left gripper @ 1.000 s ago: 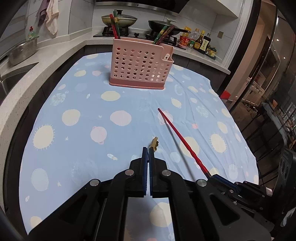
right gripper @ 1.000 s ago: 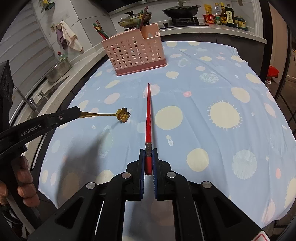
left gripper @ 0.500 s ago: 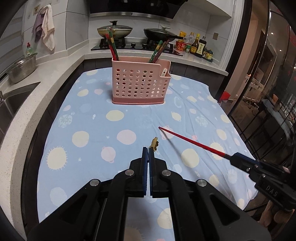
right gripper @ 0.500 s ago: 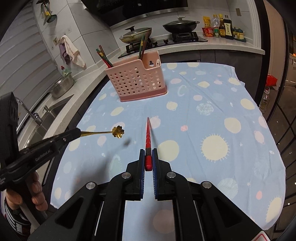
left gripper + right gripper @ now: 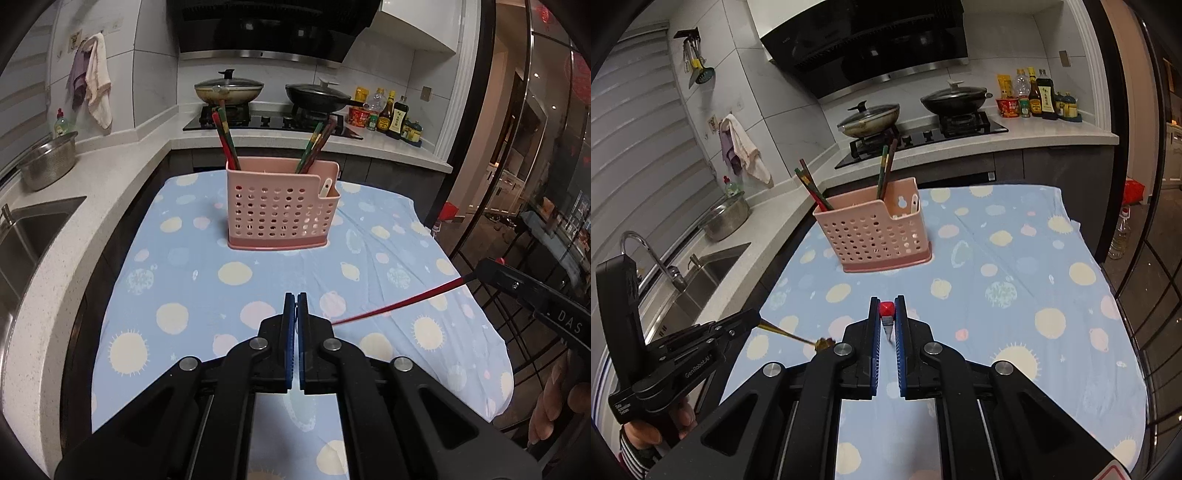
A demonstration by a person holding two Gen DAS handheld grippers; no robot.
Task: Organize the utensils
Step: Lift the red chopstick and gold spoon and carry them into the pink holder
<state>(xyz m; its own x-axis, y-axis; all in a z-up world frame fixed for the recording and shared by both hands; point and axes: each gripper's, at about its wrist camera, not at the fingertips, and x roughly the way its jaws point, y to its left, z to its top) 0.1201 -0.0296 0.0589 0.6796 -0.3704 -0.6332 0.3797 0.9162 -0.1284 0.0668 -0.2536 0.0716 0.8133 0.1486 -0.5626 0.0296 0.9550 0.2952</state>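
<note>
Tablecloth (image 5: 1015,236); gold spoon (image 5: 798,336) bowl half-hidden

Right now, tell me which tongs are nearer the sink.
Left. The left tongs, holding a gold spoon, hang at the table edge by the sink; the right tongs, holding a red chopstick, are over mid-table.

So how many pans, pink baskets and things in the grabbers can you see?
Pans on the stove: 2, a pale pan and a black pan
Pink basket: 1
Red chopstick, in the right gripper: 1
Gold spoon, in the left gripper: 1
Total: 5
</note>
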